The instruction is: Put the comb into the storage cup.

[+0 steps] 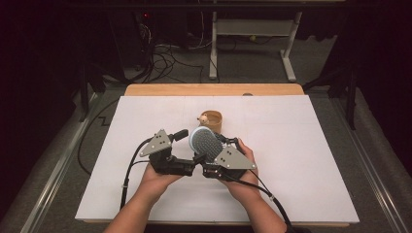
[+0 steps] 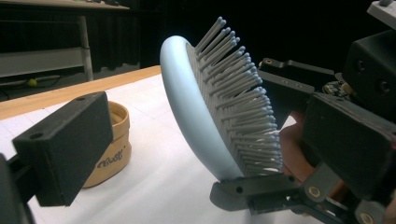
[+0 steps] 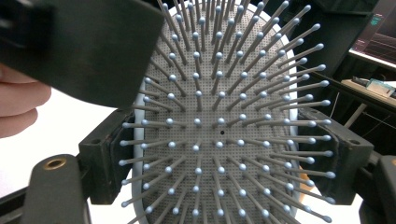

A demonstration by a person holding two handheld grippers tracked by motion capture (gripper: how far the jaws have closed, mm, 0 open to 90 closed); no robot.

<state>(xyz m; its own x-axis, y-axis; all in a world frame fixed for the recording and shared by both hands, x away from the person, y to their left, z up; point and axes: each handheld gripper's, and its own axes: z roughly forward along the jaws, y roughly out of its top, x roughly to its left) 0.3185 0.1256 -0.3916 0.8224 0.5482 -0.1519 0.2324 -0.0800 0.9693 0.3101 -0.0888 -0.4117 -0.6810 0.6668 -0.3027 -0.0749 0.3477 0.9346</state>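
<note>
A pale blue hairbrush head (image 1: 204, 141) with grey ball-tipped bristles is held up above the white table top. My right gripper (image 1: 208, 148) is shut on it, and in the right gripper view its two jaws press on the brush head's (image 3: 219, 135) opposite edges, bristles facing the camera. My left gripper (image 1: 190, 145) is open and straddles the brush (image 2: 196, 116). Its left finger (image 2: 65, 149) stands well clear of the smooth back. Its right finger (image 2: 350, 140) is close in front of the bristles. No brush handle can be seen.
A round tan wooden cup (image 1: 214, 121) stands on the table just beyond the brush, with a small pale thing at its rim; it also sits behind my left jaw (image 2: 112, 149). The white sheet (image 1: 301, 145) covers the table. A desk frame (image 1: 252, 34) stands on the floor beyond.
</note>
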